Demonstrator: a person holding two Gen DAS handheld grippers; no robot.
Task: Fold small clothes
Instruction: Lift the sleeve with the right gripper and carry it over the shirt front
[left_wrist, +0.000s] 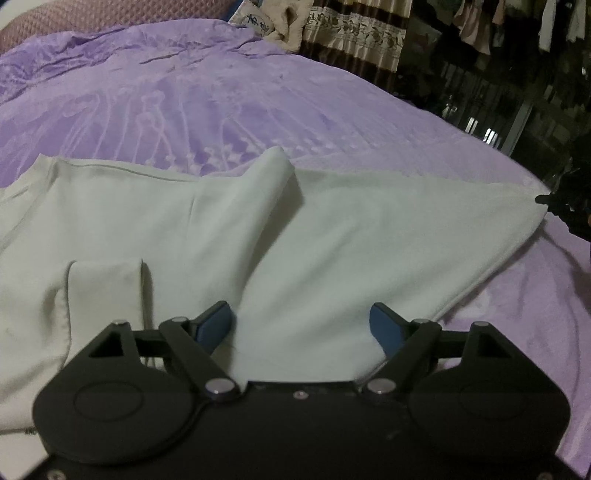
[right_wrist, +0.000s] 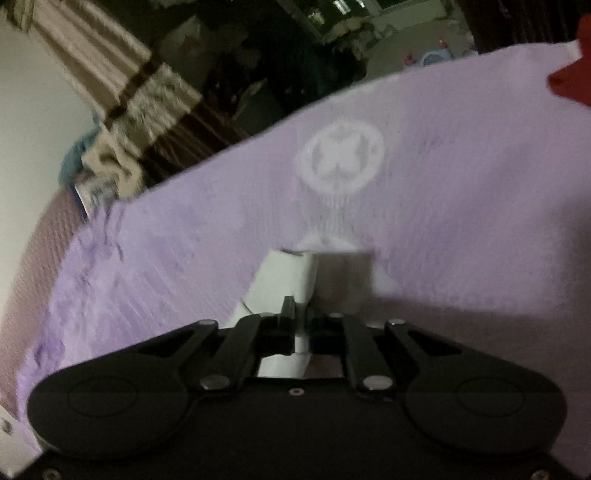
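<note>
Risk first: right gripper (right_wrist: 295, 310) has its jaws clamped on just a thin bit of the white garment (left_wrist: 332, 240), so if it pulls hard the fabric could slip out or drag the whole piece crooked across the purple bedspread (left_wrist: 184, 92). Garment's spread out on the bed, with a raised ridge in the middle and a sleeve folded in near the left gripper (left_wrist: 301, 325). That one hovers right over the near edge, jaws wide apart, nothing between the pads, so that side isn't pinned. No containers anywhere that I can see.
</note>
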